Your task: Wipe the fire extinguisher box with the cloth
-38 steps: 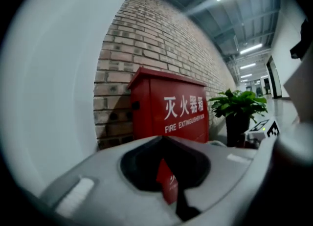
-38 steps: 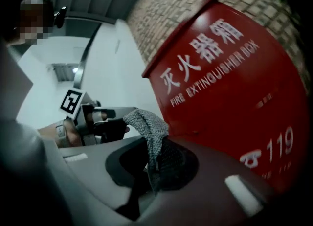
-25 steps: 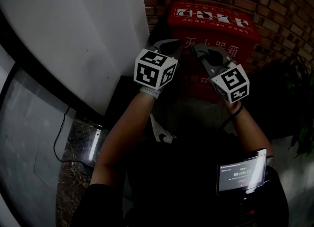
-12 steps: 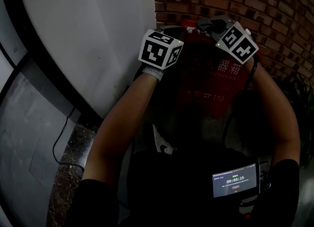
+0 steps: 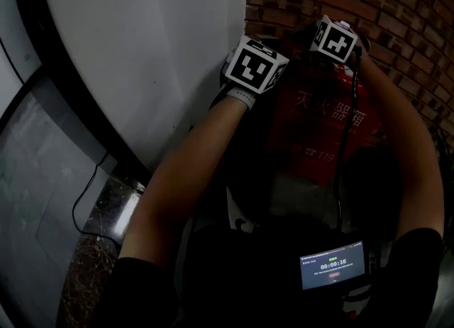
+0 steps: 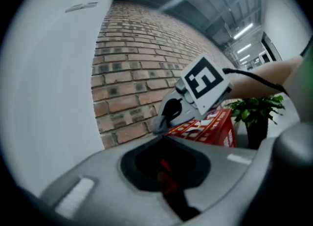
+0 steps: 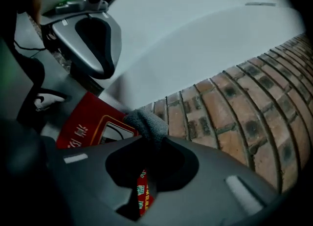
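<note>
The red fire extinguisher box (image 5: 323, 128) stands against the brick wall, its printed top (image 6: 210, 128) showing in the left gripper view. My right gripper (image 7: 146, 139) is shut on a grey cloth (image 7: 145, 124), which bunches out past the jaws just over the box's top near its back edge (image 7: 90, 127). In the head view its marker cube (image 5: 335, 39) hides the jaws. My left gripper (image 6: 164, 139) hovers to the left of the box by the white wall, jaws shut with nothing between them. Its cube (image 5: 257, 64) covers the jaws from above.
A brick wall (image 5: 397, 7) rises behind the box and a curved white wall (image 5: 142, 50) stands close on the left. A potted plant (image 6: 257, 110) sits right of the box. A small screen (image 5: 332, 266) hangs at my chest.
Both grippers have moved up and away from me, from in front of the box to its top by the brick wall. The right one went farther.
</note>
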{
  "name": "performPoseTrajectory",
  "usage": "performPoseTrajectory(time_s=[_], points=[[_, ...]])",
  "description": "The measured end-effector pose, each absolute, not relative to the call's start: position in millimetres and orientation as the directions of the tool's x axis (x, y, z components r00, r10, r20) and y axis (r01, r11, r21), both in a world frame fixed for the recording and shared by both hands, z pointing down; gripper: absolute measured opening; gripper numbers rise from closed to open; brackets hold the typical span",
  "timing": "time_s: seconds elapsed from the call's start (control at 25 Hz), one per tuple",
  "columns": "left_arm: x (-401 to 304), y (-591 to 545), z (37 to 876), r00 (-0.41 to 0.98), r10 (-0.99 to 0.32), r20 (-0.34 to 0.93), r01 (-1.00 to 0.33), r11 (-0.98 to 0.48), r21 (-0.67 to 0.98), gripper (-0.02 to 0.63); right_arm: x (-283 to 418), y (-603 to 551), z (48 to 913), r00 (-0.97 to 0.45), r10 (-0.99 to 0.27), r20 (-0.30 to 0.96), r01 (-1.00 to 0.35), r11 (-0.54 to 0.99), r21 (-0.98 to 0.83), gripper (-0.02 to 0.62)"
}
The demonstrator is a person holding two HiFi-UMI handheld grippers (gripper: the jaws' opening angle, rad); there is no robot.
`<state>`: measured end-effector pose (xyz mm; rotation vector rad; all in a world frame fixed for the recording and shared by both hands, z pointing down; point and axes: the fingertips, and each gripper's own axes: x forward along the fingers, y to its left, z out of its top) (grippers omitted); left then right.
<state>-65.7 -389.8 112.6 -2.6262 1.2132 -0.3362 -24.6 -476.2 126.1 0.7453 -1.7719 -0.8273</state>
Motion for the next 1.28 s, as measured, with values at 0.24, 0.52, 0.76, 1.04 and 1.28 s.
performPoseTrajectory(time_s=[0.24,0.52,0.76,1.04,1.28], points=[[-75.7,-417.8,129.0,0.626,-0.769,0.131,-0.705,-0.630,-0.325,0.003,-16.6,-531.1,139.5,-0.185,-0.799,0.572,-0.096,0.594,0.799,0.025],[-79.9,-434.9,148.2,0.630,-0.763,0.141,-0.711,-0.641,-0.291,0.003,-20.3,-550.2,170.8,-0.192,-0.709,0.679,-0.117,0.703,0.701,0.023],[-76.8,-427.6,148.3,0.635,-0.760,0.139,-0.711,-0.645,-0.280,0.003,-32.5,-517.6,177.9,-0.241,-0.599,0.764,-0.099,0.798,0.595,0.025],[-77.6,-403.7,143.5,0.623,-0.768,0.148,-0.715,-0.636,-0.290,0.003,-47.4,-478.2,177.9,-0.316,-0.497,0.808,-0.071,0.862,0.502,0.025],[-86.2,-380.0,125.9,0.609,-0.783,0.129,-0.726,-0.616,-0.306,0.003,-64.9,-420.5,181.9,-0.349,-0.353,0.868,-0.048,0.932,0.360,0.025]])
